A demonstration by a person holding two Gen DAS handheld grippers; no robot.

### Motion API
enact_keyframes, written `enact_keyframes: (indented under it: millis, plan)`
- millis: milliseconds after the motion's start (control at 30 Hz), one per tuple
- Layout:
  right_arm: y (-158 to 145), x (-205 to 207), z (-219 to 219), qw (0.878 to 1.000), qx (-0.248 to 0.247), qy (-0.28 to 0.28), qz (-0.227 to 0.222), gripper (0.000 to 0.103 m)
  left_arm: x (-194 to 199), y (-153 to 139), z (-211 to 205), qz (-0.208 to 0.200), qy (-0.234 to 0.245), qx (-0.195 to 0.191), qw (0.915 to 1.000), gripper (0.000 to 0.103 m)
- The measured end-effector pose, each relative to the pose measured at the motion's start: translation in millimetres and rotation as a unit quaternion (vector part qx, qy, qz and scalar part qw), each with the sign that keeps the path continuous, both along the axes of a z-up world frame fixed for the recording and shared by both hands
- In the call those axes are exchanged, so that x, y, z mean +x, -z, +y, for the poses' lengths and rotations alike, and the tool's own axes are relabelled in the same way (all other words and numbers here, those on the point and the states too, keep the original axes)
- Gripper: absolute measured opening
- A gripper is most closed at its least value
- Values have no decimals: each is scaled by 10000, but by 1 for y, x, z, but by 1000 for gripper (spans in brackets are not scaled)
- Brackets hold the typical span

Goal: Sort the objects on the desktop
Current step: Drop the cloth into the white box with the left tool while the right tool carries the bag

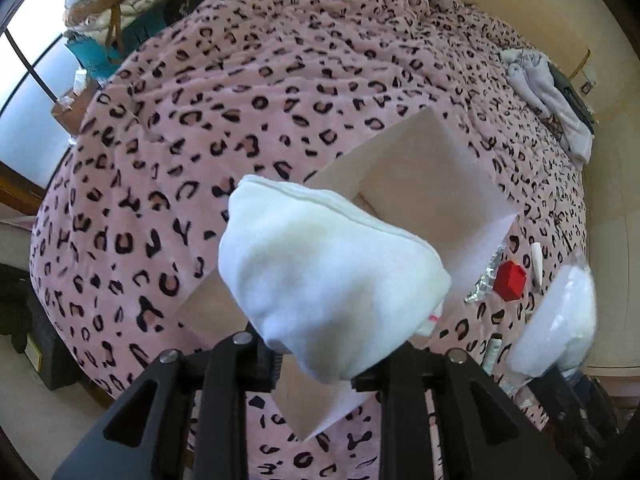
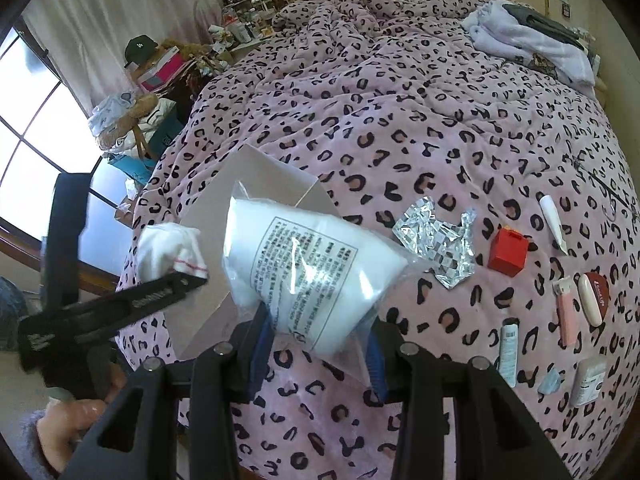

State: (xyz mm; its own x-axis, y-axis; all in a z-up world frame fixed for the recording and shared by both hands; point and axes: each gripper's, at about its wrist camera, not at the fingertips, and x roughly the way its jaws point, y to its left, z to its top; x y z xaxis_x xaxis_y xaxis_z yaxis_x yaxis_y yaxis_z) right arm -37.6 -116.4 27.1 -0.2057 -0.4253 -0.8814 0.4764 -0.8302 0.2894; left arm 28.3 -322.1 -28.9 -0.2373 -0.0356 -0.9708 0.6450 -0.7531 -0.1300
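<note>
My left gripper [image 1: 316, 364] is shut on a white cloth pouch [image 1: 328, 280] and holds it above a beige cardboard box [image 1: 424, 176] on the leopard-print blanket [image 1: 240, 92]. My right gripper [image 2: 316, 352] is shut on a clear plastic bag of white stuff with a printed label [image 2: 308, 272], held above the same box [image 2: 256, 176]. The left gripper with its pouch [image 2: 168, 244] shows at the left of the right wrist view. The right gripper's bag [image 1: 560, 316] shows at the right of the left wrist view.
On the blanket to the right lie crumpled foil [image 2: 440, 236], a red box [image 2: 508, 252], a white tube [image 2: 554, 220], a pink item [image 2: 566, 312], a red-and-white case [image 2: 592, 296] and small bottles [image 2: 508, 350]. Folded clothes [image 2: 528, 40] lie at the far corner. Clutter [image 2: 160, 68] stands left of the bed.
</note>
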Motion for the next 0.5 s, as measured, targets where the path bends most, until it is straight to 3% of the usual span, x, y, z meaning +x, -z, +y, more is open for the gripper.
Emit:
enact_keyframes:
  millis: [500]
  plan:
    - [-1, -4, -15, 9999, -47, -111, 105, 41, 4, 13, -12, -135, -115, -14, 9998, 62]
